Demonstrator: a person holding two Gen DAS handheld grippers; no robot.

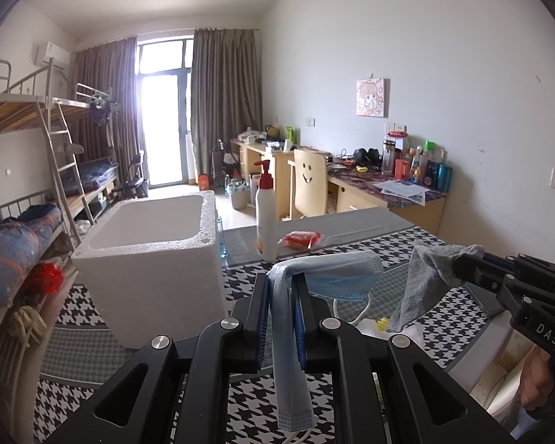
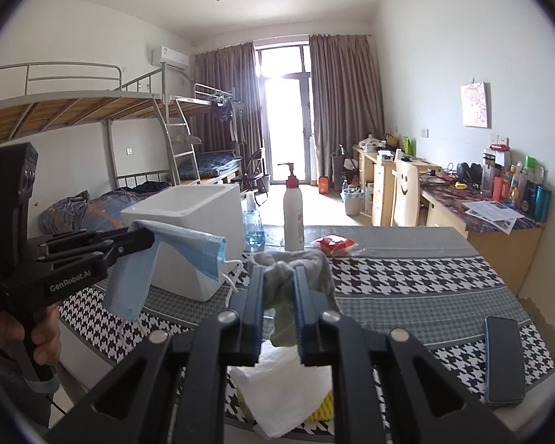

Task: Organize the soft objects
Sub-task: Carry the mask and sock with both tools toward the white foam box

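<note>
Pinching a blue mask (image 1: pixel 325 277) and grey cloth (image 2: pixel 292 277), both jaws hide the clamped folds.

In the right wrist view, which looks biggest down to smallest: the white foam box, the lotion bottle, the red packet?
1. White foam box, clearly largest.
2. Lotion bottle, tall but slim.
3. Red packet, smallest.
All three stand at a similar depth on the table, so the ranking is likely real.

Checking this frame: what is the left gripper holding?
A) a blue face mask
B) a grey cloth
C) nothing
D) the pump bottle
A: the left gripper is shut on the blue face mask, which droops between its fingers; the grey cloth is in the right gripper.
</note>
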